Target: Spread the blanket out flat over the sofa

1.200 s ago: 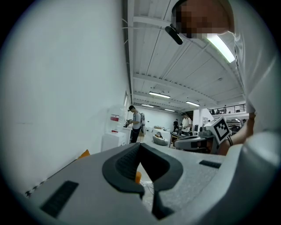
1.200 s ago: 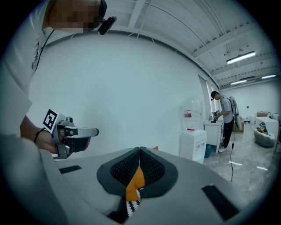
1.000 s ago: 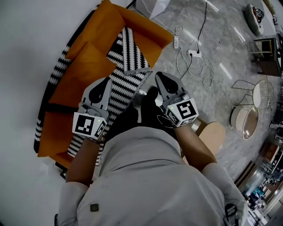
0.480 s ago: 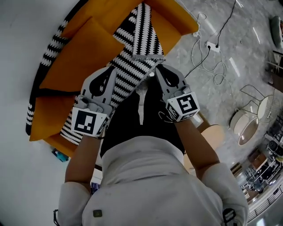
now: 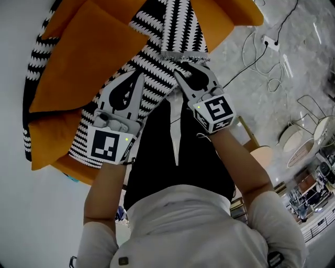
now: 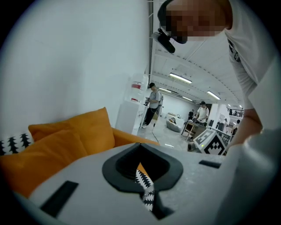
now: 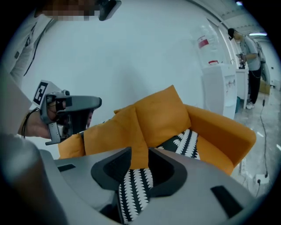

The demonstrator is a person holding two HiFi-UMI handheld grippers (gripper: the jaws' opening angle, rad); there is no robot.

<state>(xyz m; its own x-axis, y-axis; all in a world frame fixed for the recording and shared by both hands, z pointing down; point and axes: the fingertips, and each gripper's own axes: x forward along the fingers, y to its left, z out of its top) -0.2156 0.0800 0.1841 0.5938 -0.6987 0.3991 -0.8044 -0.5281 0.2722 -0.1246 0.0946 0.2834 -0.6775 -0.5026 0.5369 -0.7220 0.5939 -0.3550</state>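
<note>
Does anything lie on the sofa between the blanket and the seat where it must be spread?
Nothing foreign is visible. Only the orange cushions lean at the back of the sofa, beside the blanket.

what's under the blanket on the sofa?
Blanket lies on the orange sofa; cushions show beside it. Whatever sits directly beneath the fabric is covered.

Left hand-held gripper [image 5: 137, 78] clamped on blanket [image 5: 172, 26]; right hand-held gripper [image 5: 189, 70] just opening around it

Black-and-white zigzag blanket [image 5: 175, 26] lies as a narrow strip along the orange sofa [image 5: 78, 63]
</note>
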